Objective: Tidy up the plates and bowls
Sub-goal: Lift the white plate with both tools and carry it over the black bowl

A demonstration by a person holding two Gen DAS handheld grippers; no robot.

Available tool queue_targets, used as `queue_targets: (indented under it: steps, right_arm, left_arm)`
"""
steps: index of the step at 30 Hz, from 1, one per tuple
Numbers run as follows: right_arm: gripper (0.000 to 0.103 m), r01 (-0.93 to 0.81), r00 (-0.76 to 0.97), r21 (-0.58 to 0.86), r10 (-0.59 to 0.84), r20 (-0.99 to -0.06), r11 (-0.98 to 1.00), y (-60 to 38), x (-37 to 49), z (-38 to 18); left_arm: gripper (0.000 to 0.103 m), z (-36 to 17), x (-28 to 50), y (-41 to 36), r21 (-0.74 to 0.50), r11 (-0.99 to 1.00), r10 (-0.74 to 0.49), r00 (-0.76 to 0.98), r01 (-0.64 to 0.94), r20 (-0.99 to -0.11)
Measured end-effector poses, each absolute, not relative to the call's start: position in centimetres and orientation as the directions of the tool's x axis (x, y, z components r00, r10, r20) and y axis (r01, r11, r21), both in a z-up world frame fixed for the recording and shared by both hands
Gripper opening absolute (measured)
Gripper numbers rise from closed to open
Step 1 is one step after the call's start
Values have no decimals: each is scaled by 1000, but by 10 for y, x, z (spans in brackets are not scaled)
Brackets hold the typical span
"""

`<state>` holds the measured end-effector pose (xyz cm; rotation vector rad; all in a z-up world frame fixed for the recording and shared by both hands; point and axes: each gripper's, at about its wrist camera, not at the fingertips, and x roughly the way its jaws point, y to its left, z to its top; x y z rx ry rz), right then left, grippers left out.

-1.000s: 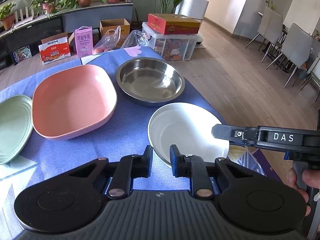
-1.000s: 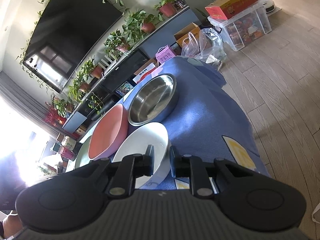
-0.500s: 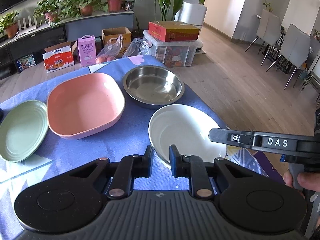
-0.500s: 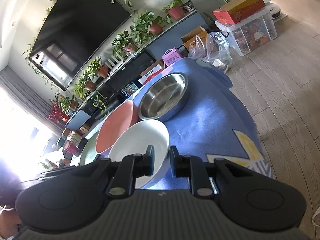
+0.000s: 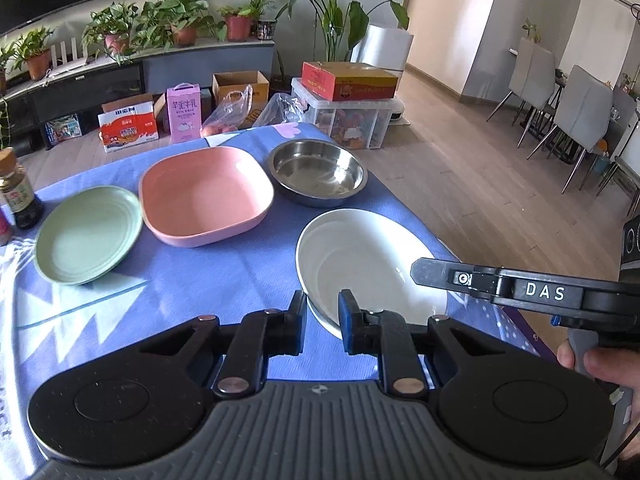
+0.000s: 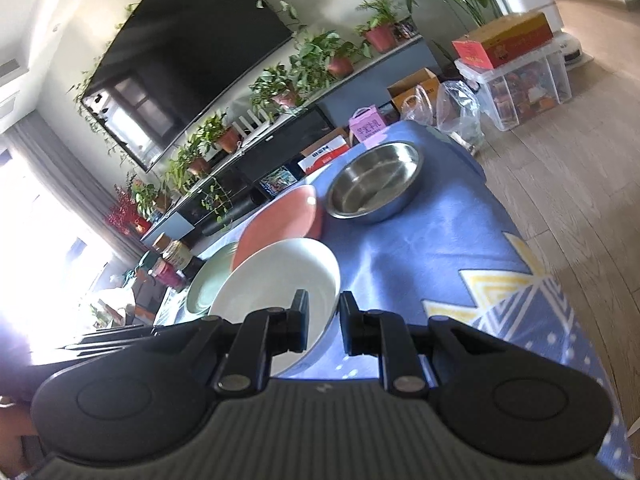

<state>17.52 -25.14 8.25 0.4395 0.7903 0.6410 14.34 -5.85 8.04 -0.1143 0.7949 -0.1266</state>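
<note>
A: Both grippers, left (image 5: 322,312) and right (image 6: 323,314), clamp the white bowl (image 5: 360,256) by its near rim.

B: Beyond it sit the pink dish (image 5: 206,194) and steel bowl (image 5: 318,170). Uneven lifting could tip it loose.

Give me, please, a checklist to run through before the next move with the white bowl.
1. Left gripper shut on the near rim of the white round bowl: ok.
2. Right gripper shut on the bowl's rim at another spot: ok.
3. White round bowl empty: ok.
4. Pink square plastic bowl empty, nothing stacked in it: ok.
5. Round stainless steel bowl apart from the white bowl: ok.
6. White bowl's underside clear of the blue tablecloth: cannot tell.
</note>
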Motion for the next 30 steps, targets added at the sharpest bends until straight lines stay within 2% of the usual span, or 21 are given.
queue_targets:
  steps: [30]
  right_arm:
    - [40,-470,512,499,685,-518,728,-219,58,114]
  left_arm:
    - [16,99,-3,-34,-204,978,-166,742,39,-649]
